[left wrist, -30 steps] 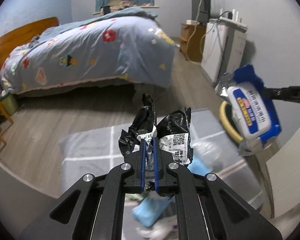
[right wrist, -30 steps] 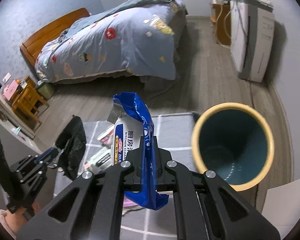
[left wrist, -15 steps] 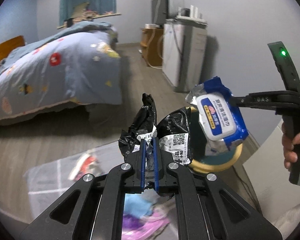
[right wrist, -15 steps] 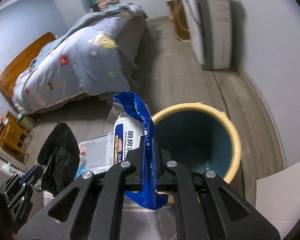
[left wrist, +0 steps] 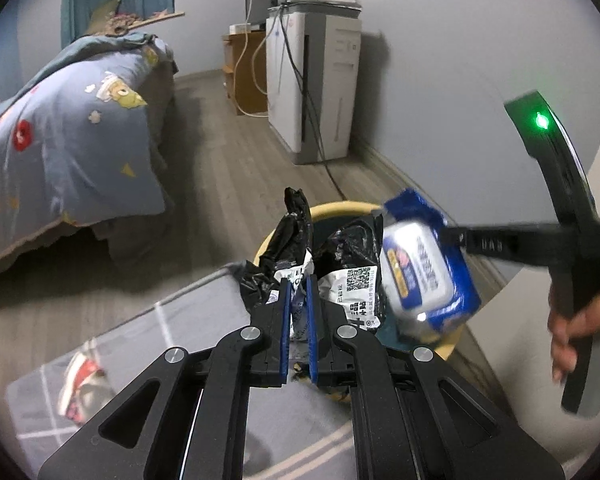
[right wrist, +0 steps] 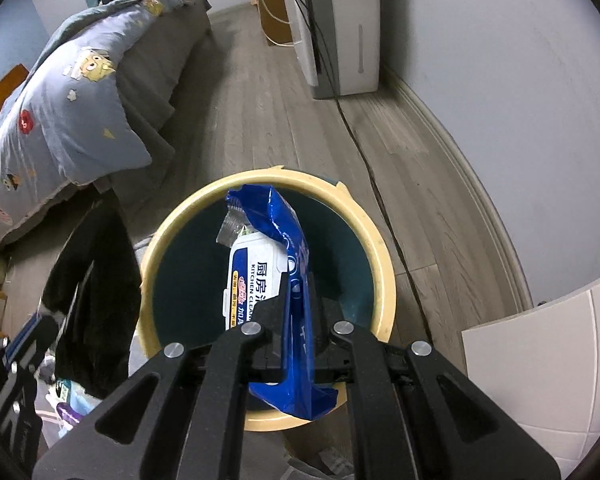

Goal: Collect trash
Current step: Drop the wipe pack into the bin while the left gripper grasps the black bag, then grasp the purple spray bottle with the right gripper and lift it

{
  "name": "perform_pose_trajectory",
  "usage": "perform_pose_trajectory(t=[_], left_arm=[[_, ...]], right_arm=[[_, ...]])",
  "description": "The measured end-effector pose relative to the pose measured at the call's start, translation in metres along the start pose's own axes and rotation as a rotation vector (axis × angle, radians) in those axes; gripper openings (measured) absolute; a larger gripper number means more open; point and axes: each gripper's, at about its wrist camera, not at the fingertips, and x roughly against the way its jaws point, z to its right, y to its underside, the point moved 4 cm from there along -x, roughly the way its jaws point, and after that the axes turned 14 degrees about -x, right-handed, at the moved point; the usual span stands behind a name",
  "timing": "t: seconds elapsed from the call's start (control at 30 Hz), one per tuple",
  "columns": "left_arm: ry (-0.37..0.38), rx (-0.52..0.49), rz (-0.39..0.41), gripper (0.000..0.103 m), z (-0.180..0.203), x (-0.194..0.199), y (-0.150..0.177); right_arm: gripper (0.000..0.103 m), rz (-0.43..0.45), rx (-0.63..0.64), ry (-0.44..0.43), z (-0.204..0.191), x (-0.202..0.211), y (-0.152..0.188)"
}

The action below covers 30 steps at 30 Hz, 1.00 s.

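Blue-and-white wipes pack [right wrist: 268, 280] with red-yellow label strip. Black crumpled bag [left wrist: 292, 240] bearing white printed label. Teal bin [right wrist: 188, 280] rimmed cream-yellow. Blue quilt [left wrist: 60, 128] at nine o'clock, dotted with red and yellow cartoon motifs. Grey-brown plank floor [right wrist: 320, 140].

both wrist views angle down, close over the shared bin [left wrist: 342, 209] [right wrist: 380, 248].

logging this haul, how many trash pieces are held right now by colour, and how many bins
black trash: 1, the black wrapper in the left gripper
blue trash: 1, the blue wipes pack in the right gripper
bins: 1, the yellow-rimmed bin
total: 3
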Motion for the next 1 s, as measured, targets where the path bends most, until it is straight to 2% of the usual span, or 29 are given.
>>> perform_pose_trajectory(t=[0.1,0.2,0.27,0.33,0.4,0.47,0.5,0.53,0.57,0.6,0.63,0.67,0.7,1.0], left_arm=[[0.011,0.008,-0.006,0.012,0.001,-0.011,-0.003],[0.004,0.001,0.002,0.026,0.006,-0.011,-0.003],[-0.001,0.005,0.007,0.039,0.004,-0.009,-0.001],[-0.005,0.031,0.010,0.046,-0.002,-0.005,0.004],[-0.010,0.056,0.008,0.051,-0.009,-0.001,0.009],[-0.025,0.074,0.003,0.059,-0.019,0.008,0.016],[-0.038,0.078,0.002,0.063,-0.024,0.013,0.019],[-0.050,0.085,0.004,0.072,-0.030,0.019,0.022],[-0.070,0.094,0.007,0.082,-0.037,0.028,0.026],[-0.091,0.102,0.009,0.086,-0.045,0.035,0.030],[-0.112,0.111,0.009,0.092,-0.052,0.042,0.033],[-0.139,0.124,0.007,0.094,-0.061,0.053,0.038],[-0.159,0.134,0.002,0.095,-0.068,0.061,0.042],[-0.332,0.161,-0.071,0.097,-0.133,0.143,0.100]], right_arm=[[0.007,0.008,-0.008,-0.013,0.000,-0.003,-0.002],[0.014,0.002,0.001,-0.019,-0.001,-0.003,0.000],[0.017,-0.001,0.006,-0.022,-0.003,-0.003,-0.001],[0.022,0.006,0.007,-0.024,-0.004,-0.001,-0.002],[0.034,0.008,0.003,-0.036,-0.006,0.002,-0.002],[0.036,0.013,0.013,-0.038,-0.009,0.005,-0.002],[0.042,0.016,0.021,-0.038,-0.012,0.006,-0.002],[0.047,0.020,0.032,-0.040,-0.016,0.008,-0.001],[0.062,0.027,0.047,-0.046,-0.021,0.011,0.000],[0.076,0.031,0.057,-0.052,-0.025,0.013,0.000],[0.082,0.036,0.071,-0.062,-0.032,0.015,0.000],[0.093,0.043,0.090,-0.079,-0.040,0.019,0.002],[0.097,0.051,0.104,-0.089,-0.047,0.022,0.003],[0.097,0.037,0.296,-0.156,-0.117,0.041,0.038]])
